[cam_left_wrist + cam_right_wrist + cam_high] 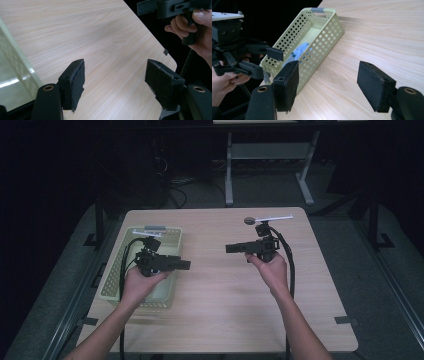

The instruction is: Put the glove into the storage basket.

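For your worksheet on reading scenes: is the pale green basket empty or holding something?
Holding something. In the right gripper view a light blue object shows through the holes of the basket; what it is cannot be told.

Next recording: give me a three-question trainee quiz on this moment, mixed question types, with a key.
1. True or false: the left gripper grips something between its jaws.
2. Which thing lies under the left hand in the high view? A) a metal pot B) a pale green perforated basket C) a cardboard box
3. In the right gripper view, what shows through the basket's holes?

Key
1. False. Its jaws stand apart over the bare wooden table, as do those of the right gripper.
2. B.
3. A light blue object lying inside; what it is cannot be told.
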`<action>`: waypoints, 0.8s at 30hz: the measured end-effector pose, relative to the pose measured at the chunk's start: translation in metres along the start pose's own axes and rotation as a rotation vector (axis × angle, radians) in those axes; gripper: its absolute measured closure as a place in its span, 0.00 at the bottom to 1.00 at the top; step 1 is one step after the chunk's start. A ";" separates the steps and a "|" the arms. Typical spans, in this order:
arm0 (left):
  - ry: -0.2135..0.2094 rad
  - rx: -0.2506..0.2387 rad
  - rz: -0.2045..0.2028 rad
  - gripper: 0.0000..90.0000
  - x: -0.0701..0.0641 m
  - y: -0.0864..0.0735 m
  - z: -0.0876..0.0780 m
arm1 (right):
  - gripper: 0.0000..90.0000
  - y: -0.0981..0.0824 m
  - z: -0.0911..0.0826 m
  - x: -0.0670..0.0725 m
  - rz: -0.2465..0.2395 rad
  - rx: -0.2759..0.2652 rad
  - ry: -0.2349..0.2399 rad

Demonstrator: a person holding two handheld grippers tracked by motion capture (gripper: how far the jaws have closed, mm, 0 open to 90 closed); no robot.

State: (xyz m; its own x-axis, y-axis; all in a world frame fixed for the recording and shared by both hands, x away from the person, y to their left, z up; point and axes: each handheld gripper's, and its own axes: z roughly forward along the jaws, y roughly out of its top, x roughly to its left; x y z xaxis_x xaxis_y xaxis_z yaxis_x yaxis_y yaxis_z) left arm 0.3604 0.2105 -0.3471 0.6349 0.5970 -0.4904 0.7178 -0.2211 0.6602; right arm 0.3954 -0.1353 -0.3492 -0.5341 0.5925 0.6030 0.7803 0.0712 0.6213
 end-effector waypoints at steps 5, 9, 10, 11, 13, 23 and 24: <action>-0.007 0.006 0.014 0.35 -0.006 0.001 0.005 | 0.37 -0.005 -0.006 -0.008 0.012 -0.009 -0.010; -0.015 0.010 0.020 0.34 -0.010 0.001 0.011 | 0.36 -0.009 -0.011 -0.014 0.025 -0.012 -0.023; -0.017 0.012 0.022 0.34 -0.011 0.001 0.012 | 0.36 -0.010 -0.012 -0.015 0.028 -0.014 -0.026; -0.020 0.012 0.024 0.34 -0.013 0.001 0.013 | 0.36 -0.011 -0.013 -0.017 0.025 -0.019 -0.027; -0.024 0.014 0.036 0.34 -0.017 0.001 0.017 | 0.36 -0.013 -0.016 -0.020 0.030 -0.021 -0.026; -0.041 0.021 0.048 0.34 -0.028 -0.001 0.030 | 0.34 -0.023 -0.033 -0.033 0.051 -0.028 -0.048; -0.043 0.023 0.049 0.34 -0.029 -0.001 0.032 | 0.35 -0.024 -0.035 -0.034 0.051 -0.029 -0.047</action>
State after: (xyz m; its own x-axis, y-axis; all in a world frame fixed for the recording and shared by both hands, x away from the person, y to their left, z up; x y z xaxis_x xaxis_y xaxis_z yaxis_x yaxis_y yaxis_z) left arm 0.3506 0.1693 -0.3517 0.6805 0.5519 -0.4820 0.6917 -0.2668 0.6710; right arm 0.3836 -0.1852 -0.3675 -0.4772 0.6321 0.6105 0.7963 0.0173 0.6046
